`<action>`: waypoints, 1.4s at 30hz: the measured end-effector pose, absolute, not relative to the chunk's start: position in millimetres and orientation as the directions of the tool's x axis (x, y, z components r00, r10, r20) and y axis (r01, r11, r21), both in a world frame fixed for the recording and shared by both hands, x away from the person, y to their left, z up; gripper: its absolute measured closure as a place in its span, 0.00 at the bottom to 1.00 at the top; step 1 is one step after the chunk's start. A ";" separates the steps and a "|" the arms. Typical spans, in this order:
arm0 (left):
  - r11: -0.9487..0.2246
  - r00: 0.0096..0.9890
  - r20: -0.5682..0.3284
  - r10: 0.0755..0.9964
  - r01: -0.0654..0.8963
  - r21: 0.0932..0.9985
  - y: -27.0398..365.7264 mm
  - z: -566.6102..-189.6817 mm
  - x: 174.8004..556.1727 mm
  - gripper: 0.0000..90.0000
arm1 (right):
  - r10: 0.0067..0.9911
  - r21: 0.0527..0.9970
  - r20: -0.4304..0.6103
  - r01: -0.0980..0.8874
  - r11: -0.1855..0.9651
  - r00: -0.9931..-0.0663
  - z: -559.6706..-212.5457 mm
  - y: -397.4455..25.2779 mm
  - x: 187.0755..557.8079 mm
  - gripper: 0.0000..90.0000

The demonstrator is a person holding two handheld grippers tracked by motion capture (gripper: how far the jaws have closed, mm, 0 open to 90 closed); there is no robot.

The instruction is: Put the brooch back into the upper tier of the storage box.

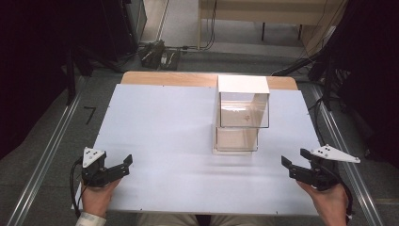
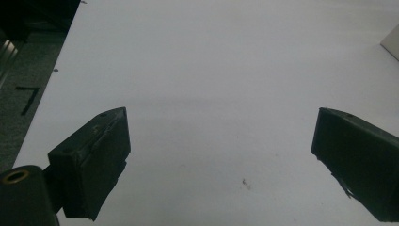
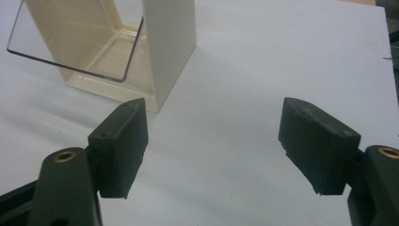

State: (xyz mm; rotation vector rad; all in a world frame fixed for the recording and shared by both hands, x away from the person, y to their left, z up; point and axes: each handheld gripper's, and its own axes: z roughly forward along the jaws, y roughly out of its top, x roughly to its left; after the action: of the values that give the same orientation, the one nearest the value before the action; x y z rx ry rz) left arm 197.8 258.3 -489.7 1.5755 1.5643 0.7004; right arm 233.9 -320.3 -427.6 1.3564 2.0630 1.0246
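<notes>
High view: the left tool (image 1: 124, 165) sits at the near left corner of the white worktop (image 1: 164, 132), its jaws spread wide and holding nothing, a hand (image 1: 98, 197) gripping it from below. Ahead of it and off to its right stands a clear box with a white back panel (image 1: 242, 115), open toward the person. The right tool (image 1: 295, 159) rests at the near right edge, jaws likewise spread and empty, the box ahead and to its left, well apart.
</notes>
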 end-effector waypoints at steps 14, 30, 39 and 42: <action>0.074 0.087 -0.145 0.986 0.548 0.833 258.0 -489.9 197.9 0.07 | 0.935 0.781 -0.007 0.582 0.226 -0.354 -433.8 -334.1 233.9 0.25; 0.075 0.086 -0.145 0.986 0.549 0.832 257.5 -490.2 198.1 0.07 | 0.951 0.774 -0.020 0.598 0.210 -0.308 -439.6 -349.5 236.2 0.26; 0.074 0.086 -0.144 0.986 0.551 0.831 257.5 -490.4 198.2 0.07 | 0.955 0.768 -0.036 0.603 0.215 -0.294 -443.9 -353.0 238.9 0.25; 0.074 0.086 -0.145 0.986 0.551 0.832 257.4 -490.4 198.2 0.07 | 0.958 0.766 -0.042 0.606 0.213 -0.284 -445.8 -355.9 240.5 0.26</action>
State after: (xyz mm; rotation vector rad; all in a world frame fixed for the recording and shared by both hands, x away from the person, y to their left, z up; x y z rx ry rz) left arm 198.2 257.4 -490.4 1.5778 1.5653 0.6987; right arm 240.5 -355.9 -445.8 1.4422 1.9718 0.8835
